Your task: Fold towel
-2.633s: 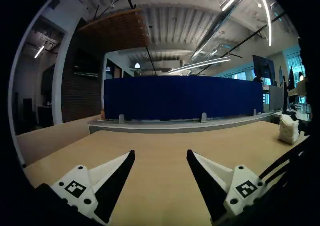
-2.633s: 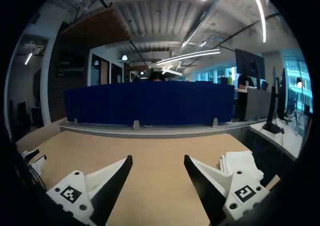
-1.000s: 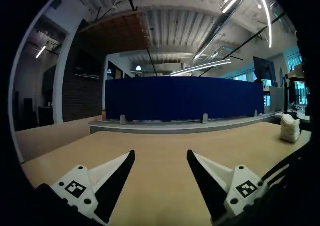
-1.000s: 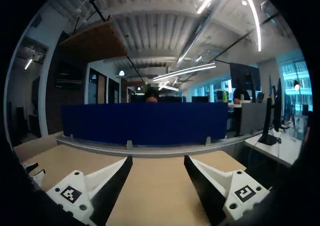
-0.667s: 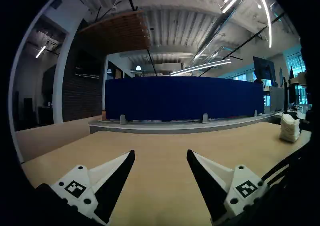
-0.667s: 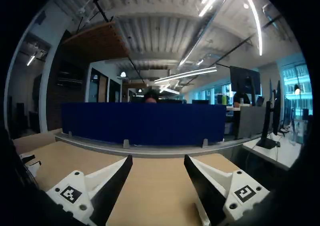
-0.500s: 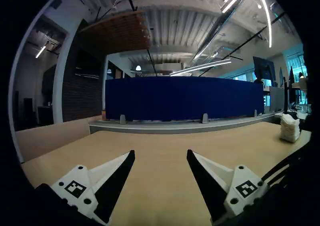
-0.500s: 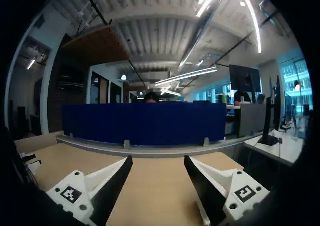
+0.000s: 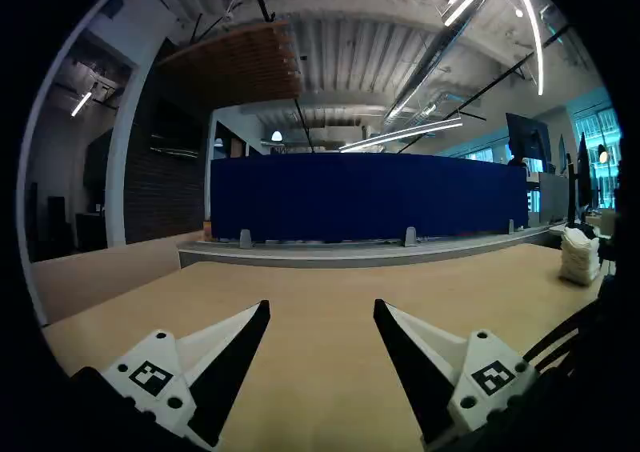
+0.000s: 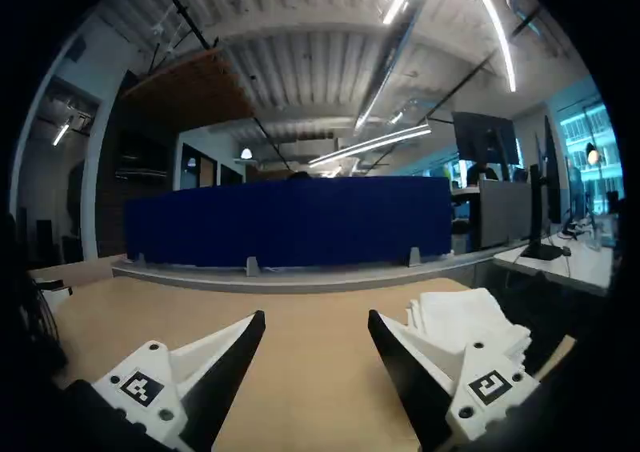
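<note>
Pointing across the pale wooden surface (image 9: 320, 288), the left claw (image 9: 320, 336) has its two fingers spread wide with nothing between them. In the left gripper view, a stack of folded white towels (image 9: 578, 256) sits far off at 3 o'clock, close to the surface's side edge. The right claw (image 10: 316, 336) is likewise open and empty above the same surface. In the right gripper view the stack of folded white towels (image 10: 468, 316) lies at 4 o'clock, just beside the outer flank of the right-hand finger; I cannot tell whether cloth and finger touch. A blue divider screen (image 9: 360, 196) runs along the surface's far edge at 12 o'clock. A dark monitor (image 10: 480, 140) stands beyond it at 2 o'clock.
</note>
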Demonstrator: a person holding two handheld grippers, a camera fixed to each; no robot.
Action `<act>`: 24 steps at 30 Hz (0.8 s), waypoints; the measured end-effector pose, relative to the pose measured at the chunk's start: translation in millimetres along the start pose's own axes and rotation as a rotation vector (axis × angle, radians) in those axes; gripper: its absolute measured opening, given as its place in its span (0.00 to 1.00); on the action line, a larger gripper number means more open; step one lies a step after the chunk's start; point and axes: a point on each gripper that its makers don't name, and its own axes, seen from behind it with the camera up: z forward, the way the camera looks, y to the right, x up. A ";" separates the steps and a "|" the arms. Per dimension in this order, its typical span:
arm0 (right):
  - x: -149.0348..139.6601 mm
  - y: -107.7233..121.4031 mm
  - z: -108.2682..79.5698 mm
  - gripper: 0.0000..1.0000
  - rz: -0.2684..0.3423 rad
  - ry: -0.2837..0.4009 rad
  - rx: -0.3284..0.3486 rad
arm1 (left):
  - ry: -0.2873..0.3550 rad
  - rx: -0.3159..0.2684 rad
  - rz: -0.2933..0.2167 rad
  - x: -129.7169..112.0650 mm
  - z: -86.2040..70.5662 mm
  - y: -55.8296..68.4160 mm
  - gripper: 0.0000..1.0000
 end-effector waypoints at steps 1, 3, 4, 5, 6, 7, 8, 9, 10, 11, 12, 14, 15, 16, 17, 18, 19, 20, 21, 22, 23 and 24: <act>-4.8 0.0 1.0 1.00 -0.003 -0.003 -0.003 | 0.000 0.000 0.000 0.1 0.0 0.0 0.96; -14.5 0.0 3.1 1.00 -0.009 -0.009 -0.008 | 0.000 0.000 0.000 0.2 0.1 -0.1 0.96; -16.3 -0.6 4.2 1.00 -0.013 -0.008 -0.009 | 0.000 0.000 0.000 0.1 0.0 -0.1 0.96; -18.3 -1.4 5.6 1.00 -0.017 -0.007 -0.009 | 0.000 0.000 0.000 0.1 -0.2 0.0 0.96; -20.0 -2.1 6.7 1.00 -0.021 -0.006 -0.009 | 0.000 0.000 0.000 0.0 -0.3 0.0 0.96; -21.5 -3.0 7.2 1.00 -0.026 -0.005 -0.005 | 0.000 0.000 0.000 0.0 -0.4 0.0 0.96; -23.2 -4.0 7.7 1.00 -0.032 -0.004 0.000 | 0.000 0.000 0.000 0.1 -0.4 0.0 0.96; -24.8 -4.6 8.2 1.00 -0.036 -0.003 0.004 | 0.000 0.000 0.000 0.1 -0.5 0.0 0.96; -27.2 -4.0 8.6 1.00 -0.037 -0.005 0.003 | 0.000 0.000 0.000 0.2 -0.5 -0.1 0.96; -29.9 -3.3 9.0 1.00 -0.038 -0.006 0.002 | 0.000 0.000 0.000 0.4 -0.5 -0.1 0.96; -32.2 -2.9 9.3 1.00 -0.038 -0.008 0.002 | 0.000 0.000 0.000 0.5 -0.5 -0.2 0.96; -34.7 -3.4 8.9 1.00 -0.025 -0.011 0.003 | 0.000 0.000 0.000 0.5 -0.4 -0.3 0.96; -35.7 -3.6 8.7 1.00 -0.019 -0.012 0.004 | 0.000 0.000 0.000 0.5 -0.4 -0.3 0.96; -36.1 -3.6 8.3 1.00 -0.013 -0.012 0.005 | 0.000 0.000 0.000 0.5 -0.2 -0.3 0.96; -36.6 -3.5 7.8 1.00 -0.006 -0.013 0.006 | 0.000 0.000 0.000 0.5 0.0 -0.4 0.96; -37.1 -3.3 7.4 1.00 -0.001 -0.013 0.007 | 0.000 0.000 0.000 0.5 0.1 -0.4 0.96; -37.9 -2.2 7.4 1.00 0.002 -0.013 0.004 | 0.000 0.000 0.000 0.4 0.2 -0.3 0.96; -38.9 -1.0 7.4 1.00 0.005 -0.013 0.000 | 0.000 0.000 0.000 0.3 0.2 -0.3 0.96; -39.6 -0.1 7.5 1.00 0.007 -0.013 -0.003 | 0.000 0.000 0.000 0.2 0.2 -0.3 0.96; -39.9 -0.4 7.6 1.00 0.005 -0.011 -0.004 | 0.000 0.000 0.000 0.1 0.2 -0.4 0.96; -40.3 -0.6 7.7 1.00 0.001 -0.008 -0.005 | 0.000 0.000 0.000 0.0 0.3 -0.5 0.96; -40.6 -0.9 7.8 1.00 -0.002 -0.007 -0.006 | 0.000 0.000 0.000 0.0 0.3 -0.6 0.96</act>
